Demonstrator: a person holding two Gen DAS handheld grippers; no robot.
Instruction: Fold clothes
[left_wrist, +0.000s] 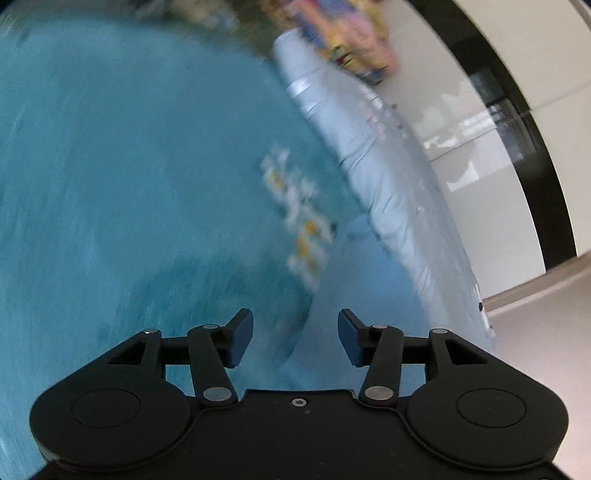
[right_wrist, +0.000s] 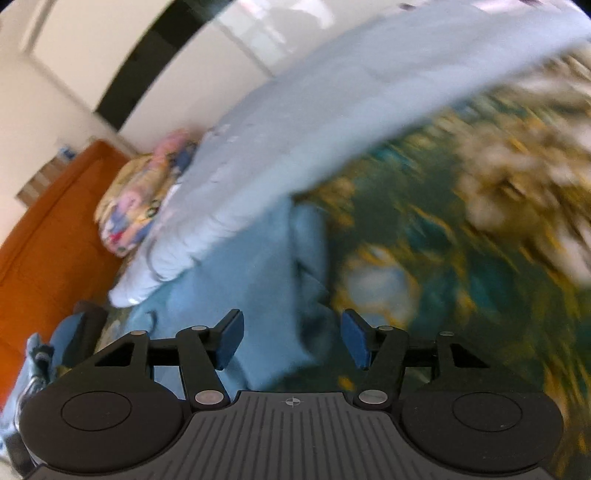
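Observation:
Both views are blurred. A teal garment (left_wrist: 129, 166) with a white and orange print (left_wrist: 299, 221) fills the left wrist view. My left gripper (left_wrist: 295, 332) hangs over it, open, with only the cloth below showing between the blue pads (left_wrist: 242, 334). In the right wrist view a light blue garment (right_wrist: 258, 277) lies with a folded edge running toward my right gripper (right_wrist: 291, 332). That gripper is open too, and its pads (right_wrist: 356, 339) press on nothing.
A long pale blue cloth (left_wrist: 388, 177) (right_wrist: 295, 122) lies along the garments. A dark green floral bedspread (right_wrist: 461, 240) spreads to the right. A colourful pillow (right_wrist: 136, 199) and an orange panel (right_wrist: 48, 240) stand at the left. White walls and a dark doorway (left_wrist: 517, 129) lie beyond.

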